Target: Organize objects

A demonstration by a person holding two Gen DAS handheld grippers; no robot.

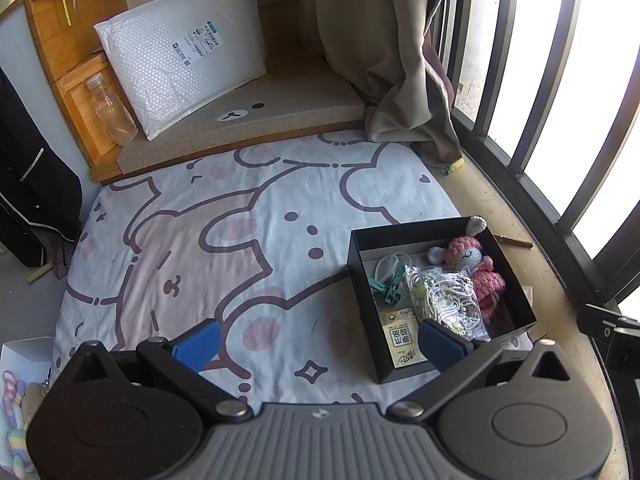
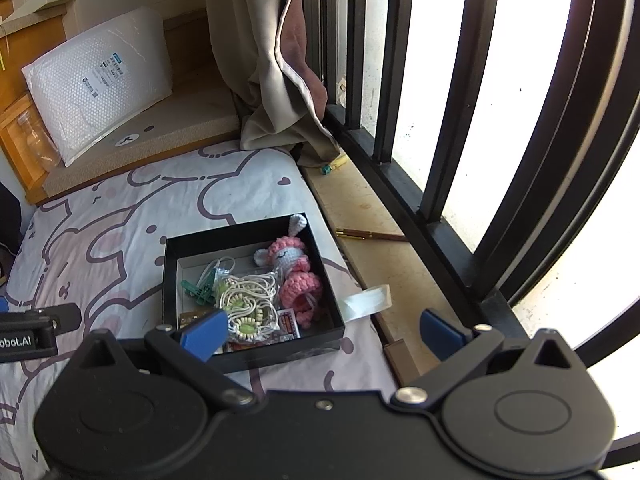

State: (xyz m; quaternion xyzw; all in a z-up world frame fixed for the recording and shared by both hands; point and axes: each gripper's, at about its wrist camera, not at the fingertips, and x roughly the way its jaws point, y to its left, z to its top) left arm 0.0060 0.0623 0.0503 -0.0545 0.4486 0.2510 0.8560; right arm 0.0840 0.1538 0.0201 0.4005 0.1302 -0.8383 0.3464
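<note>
Left gripper (image 1: pixel 318 342): blue pads spread wide with nothing between them, hovering over the patterned sheet just beside the box's near-left corner.
Right gripper (image 2: pixel 320 332): also apart and empty; its left pad overlaps the box's near wall in its own view, its right pad hangs over the window ledge.
Black box (image 1: pixel 362 276): open, lidless, sitting at the right edge of the mattress (the side nearest the window), already well filled.
Contents: a pink crochet doll (image 1: pixel 478 268) against the right wall with one white ear poking over the far rim; a clear bag of white cord or beads (image 1: pixel 442 296) in the middle; teal clothes pegs (image 1: pixel 390 284) and a white loop toward the left wall; a small yellow packet (image 1: pixel 402 338) at the near wall.
Why so: my guess is the box serves as the collecting bin, so loose bits are simply piled in, and both tools hang free because nothing is being carried just now.
Possible stragglers: a brown pen (image 2: pixel 370 235) lies on the ledge beyond the box; a white box with more knitted toys (image 1: pixel 18 392) sits off the mattress's near-left corner.
Surface: white sheet (image 1: pixel 200 240) with pink cartoon outlines, slightly rumpled.
Room: a bubble mailer (image 1: pixel 180 56) leans on a raised step past the far edge, a clear jar (image 1: pixel 112 110) beside it, a beige curtain (image 1: pixel 400 60) bunched at the far-right corner, dark window bars bright with daylight.
</note>
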